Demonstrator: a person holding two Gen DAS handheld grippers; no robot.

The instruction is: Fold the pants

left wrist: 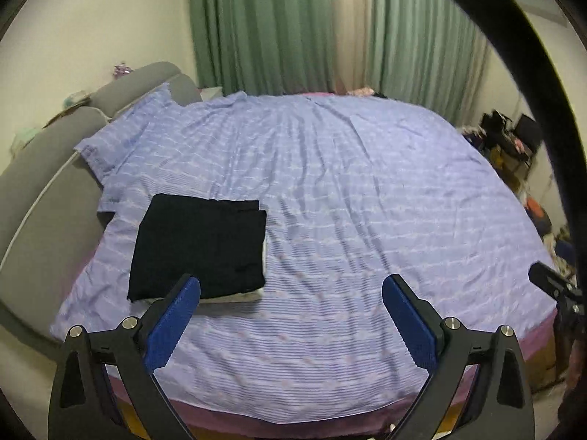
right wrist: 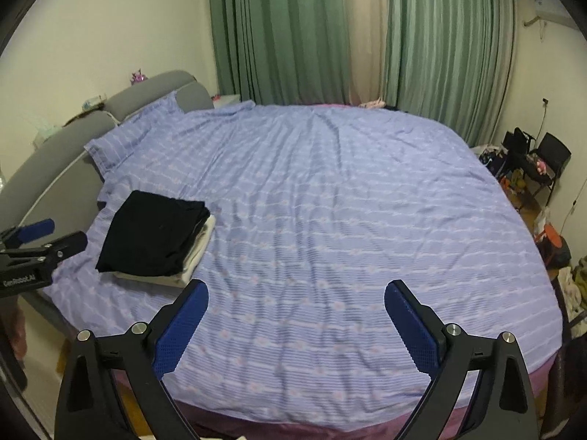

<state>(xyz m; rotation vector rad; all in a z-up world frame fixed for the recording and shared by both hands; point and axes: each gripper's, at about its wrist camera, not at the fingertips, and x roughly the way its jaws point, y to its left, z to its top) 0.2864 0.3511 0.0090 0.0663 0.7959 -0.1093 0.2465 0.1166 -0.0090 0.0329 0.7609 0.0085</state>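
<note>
Black folded pants (left wrist: 200,245) (right wrist: 154,234) lie in a neat rectangle on a folded white garment (right wrist: 198,249) at the left side of the bed. My left gripper (left wrist: 291,286) hangs above the bed's near edge, open and empty, its left blue pad (left wrist: 172,326) just in front of the pile. My right gripper (right wrist: 296,291) is also open and empty, above the bedspread to the right of the pile. The left gripper (right wrist: 36,236) shows at the left edge of the right wrist view.
The bed (left wrist: 348,183) carries a lilac striped cover with a matching pillow (left wrist: 124,135) by the grey headboard (left wrist: 40,168). Green curtains (right wrist: 286,33) hang behind. Clutter and a black chair (right wrist: 543,161) stand at the right wall. A dark pole (left wrist: 550,110) crosses the left wrist view.
</note>
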